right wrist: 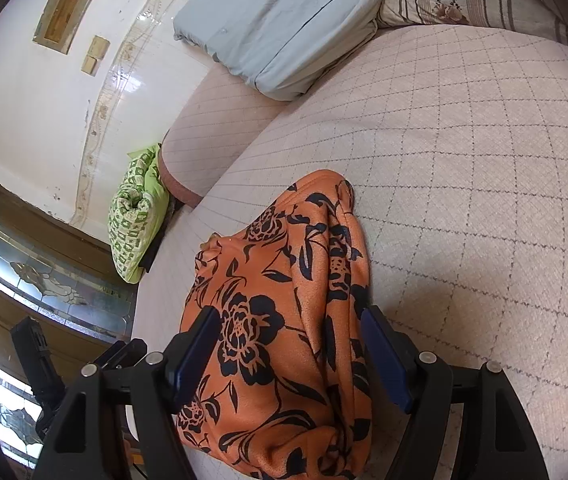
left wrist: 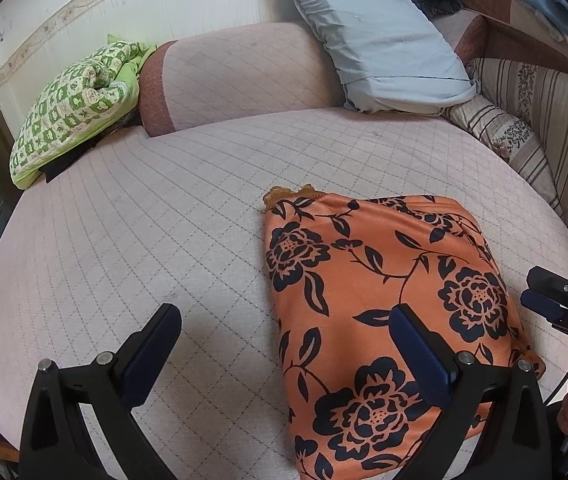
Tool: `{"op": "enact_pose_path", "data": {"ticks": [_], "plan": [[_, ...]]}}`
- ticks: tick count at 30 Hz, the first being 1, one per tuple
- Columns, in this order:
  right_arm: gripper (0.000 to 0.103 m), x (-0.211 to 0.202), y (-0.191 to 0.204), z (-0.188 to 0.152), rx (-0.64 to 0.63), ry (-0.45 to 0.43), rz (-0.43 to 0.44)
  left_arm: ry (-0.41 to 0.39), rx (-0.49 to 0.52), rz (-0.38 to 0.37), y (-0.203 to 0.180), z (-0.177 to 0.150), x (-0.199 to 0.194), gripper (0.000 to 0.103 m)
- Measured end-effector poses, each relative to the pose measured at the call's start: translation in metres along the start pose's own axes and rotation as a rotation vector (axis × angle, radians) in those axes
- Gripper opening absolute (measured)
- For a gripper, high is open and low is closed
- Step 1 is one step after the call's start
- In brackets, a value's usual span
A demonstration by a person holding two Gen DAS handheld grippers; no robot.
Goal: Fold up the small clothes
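Garment [left wrist: 384, 292]: orange cloth, black flower print, slight sheen, fine grainy weave. Mattress [left wrist: 156, 216]: matt quilted fabric, diamond stitching. Pillow [left wrist: 368, 36]: smooth grey cloth, creased. Wall [right wrist: 36, 112]: glossy tile. Gripper [right wrist: 290, 344] frames: matt black plastic; pads [right wrist: 384, 356] dark blue.

Nothing here can be read: no words, labels, brand marks or numbers show in either view. The orange garment [left wrist: 384, 304] carries only a black flower print, the green cushion [left wrist: 72, 104] only small checked motifs, and the wall's tile border [right wrist: 124, 68] only a scrolling ornament. The small plates on the wall [right wrist: 94, 56] look blank from where I stand, too small to show any lettering.
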State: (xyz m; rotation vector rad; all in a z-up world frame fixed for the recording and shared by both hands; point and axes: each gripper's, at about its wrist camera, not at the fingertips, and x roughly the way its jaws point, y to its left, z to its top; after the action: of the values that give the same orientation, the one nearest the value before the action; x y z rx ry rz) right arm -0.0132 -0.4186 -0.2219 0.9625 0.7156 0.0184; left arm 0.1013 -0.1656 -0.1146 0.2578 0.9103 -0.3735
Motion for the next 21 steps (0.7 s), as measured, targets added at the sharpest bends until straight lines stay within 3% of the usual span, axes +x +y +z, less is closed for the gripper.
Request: {"op": "enact_pose_path", "data": {"ticks": [16, 21], "plan": [[0.076, -0.006, -0.011, 0.004, 0.03, -0.023, -0.005, 0.003, 0.029, 0.006, -0.009, 0.008, 0.009, 0.103], [0.076, -0.003, -0.007, 0.005, 0.022, -0.017, 0.004, 0.016, 0.025, -0.027, -0.007, 0.006, 0.015, 0.103]]}}
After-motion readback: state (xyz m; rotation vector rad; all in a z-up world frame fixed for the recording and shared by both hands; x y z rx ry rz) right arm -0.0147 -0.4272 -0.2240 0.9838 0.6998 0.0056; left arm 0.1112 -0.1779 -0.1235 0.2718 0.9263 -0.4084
